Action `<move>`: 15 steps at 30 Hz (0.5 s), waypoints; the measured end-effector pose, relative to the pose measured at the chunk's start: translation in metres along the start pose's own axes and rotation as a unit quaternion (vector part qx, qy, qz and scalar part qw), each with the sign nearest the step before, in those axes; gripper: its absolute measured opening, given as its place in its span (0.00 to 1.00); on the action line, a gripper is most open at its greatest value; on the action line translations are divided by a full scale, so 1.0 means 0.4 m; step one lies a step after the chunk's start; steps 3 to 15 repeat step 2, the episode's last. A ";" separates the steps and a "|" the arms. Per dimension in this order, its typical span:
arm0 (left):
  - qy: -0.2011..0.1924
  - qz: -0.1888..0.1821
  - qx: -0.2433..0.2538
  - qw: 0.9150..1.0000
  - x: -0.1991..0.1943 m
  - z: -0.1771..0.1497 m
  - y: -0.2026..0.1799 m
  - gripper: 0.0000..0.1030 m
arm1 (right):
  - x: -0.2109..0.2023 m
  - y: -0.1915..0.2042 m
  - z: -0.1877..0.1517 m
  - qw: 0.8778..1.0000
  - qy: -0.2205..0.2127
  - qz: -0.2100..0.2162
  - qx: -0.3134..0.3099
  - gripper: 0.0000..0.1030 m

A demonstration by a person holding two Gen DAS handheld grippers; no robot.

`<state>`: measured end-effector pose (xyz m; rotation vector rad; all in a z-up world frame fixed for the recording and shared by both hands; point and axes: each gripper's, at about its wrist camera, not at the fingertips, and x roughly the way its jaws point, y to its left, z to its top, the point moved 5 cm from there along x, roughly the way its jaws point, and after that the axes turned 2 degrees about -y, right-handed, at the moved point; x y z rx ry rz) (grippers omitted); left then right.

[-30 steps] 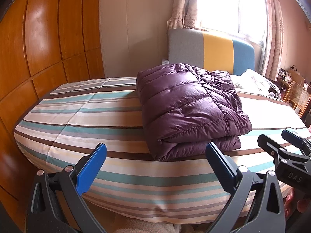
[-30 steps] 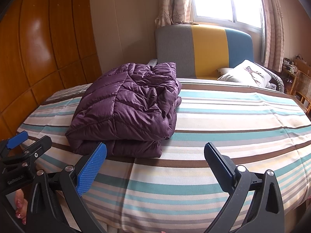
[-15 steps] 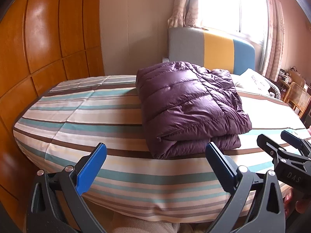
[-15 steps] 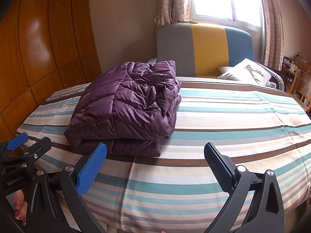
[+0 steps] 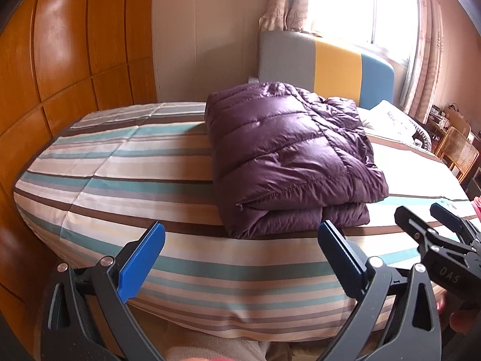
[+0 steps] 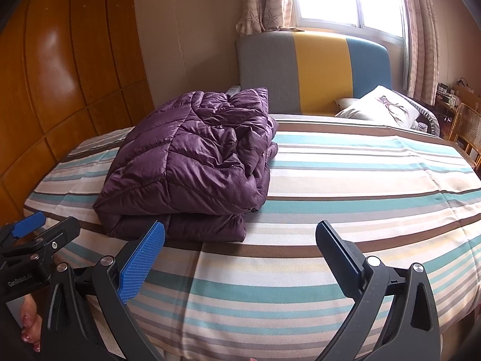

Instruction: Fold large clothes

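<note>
Both tools, left [image 5: 240, 252] and right [image 6: 240, 251], hung wide open and empty before my striped bed [image 6: 345, 180]; the folded purple jacket [image 5: 288, 159] lay on it, pillow [image 6: 381, 105] by the headboard [image 6: 309, 72], wooden wardrobe [image 5: 60, 60] alongside.

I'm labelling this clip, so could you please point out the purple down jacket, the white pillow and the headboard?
purple down jacket [image 5: 288, 153]: left wrist view, quilted top panel.
white pillow [image 6: 381, 105]: right wrist view, printed face.
headboard [image 6: 321, 72]: right wrist view, yellow middle section.
</note>
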<state>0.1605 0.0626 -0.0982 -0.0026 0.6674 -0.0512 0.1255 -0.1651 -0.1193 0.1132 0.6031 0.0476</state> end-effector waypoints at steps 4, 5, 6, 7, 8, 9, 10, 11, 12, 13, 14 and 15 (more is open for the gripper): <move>0.010 0.006 0.002 1.000 0.018 0.001 0.007 0.98 | 0.012 -0.012 0.003 1.000 0.006 -0.002 0.006 0.97; 0.010 0.006 0.002 1.000 0.018 0.001 0.007 0.98 | 0.012 -0.012 0.003 1.000 0.006 -0.002 0.006 0.97; 0.010 0.006 0.002 1.000 0.018 0.001 0.007 0.98 | 0.012 -0.012 0.003 1.000 0.006 -0.002 0.006 0.97; 0.010 0.006 0.002 1.000 0.018 0.001 0.007 0.98 | 0.012 -0.012 0.003 1.000 0.006 -0.002 0.006 0.97; 0.010 0.006 0.002 1.000 0.018 0.001 0.007 0.98 | 0.012 -0.012 0.003 1.000 0.006 -0.002 0.006 0.97; 0.010 0.006 0.002 1.000 0.018 0.001 0.007 0.98 | 0.012 -0.012 0.003 1.000 0.006 -0.002 0.006 0.97; 0.010 0.006 0.002 1.000 0.018 0.001 0.007 0.98 | 0.012 -0.012 0.003 1.000 0.006 -0.002 0.006 0.97; 0.010 0.006 0.002 1.000 0.018 0.001 0.007 0.98 | 0.012 -0.012 0.003 1.000 0.006 -0.002 0.006 0.97; 0.010 0.006 0.002 1.000 0.018 0.001 0.007 0.98 | 0.012 -0.012 0.003 1.000 0.006 -0.002 0.006 0.97; 0.010 0.006 0.002 1.000 0.018 0.001 0.007 0.98 | 0.012 -0.012 0.003 1.000 0.006 -0.002 0.006 0.97; 0.010 0.006 0.002 1.000 0.018 0.001 0.007 0.98 | 0.012 -0.012 0.003 1.000 0.006 -0.002 0.006 0.97; 0.010 0.006 0.002 1.000 0.018 0.001 0.007 0.98 | 0.012 -0.012 0.003 1.000 0.006 -0.002 0.006 0.97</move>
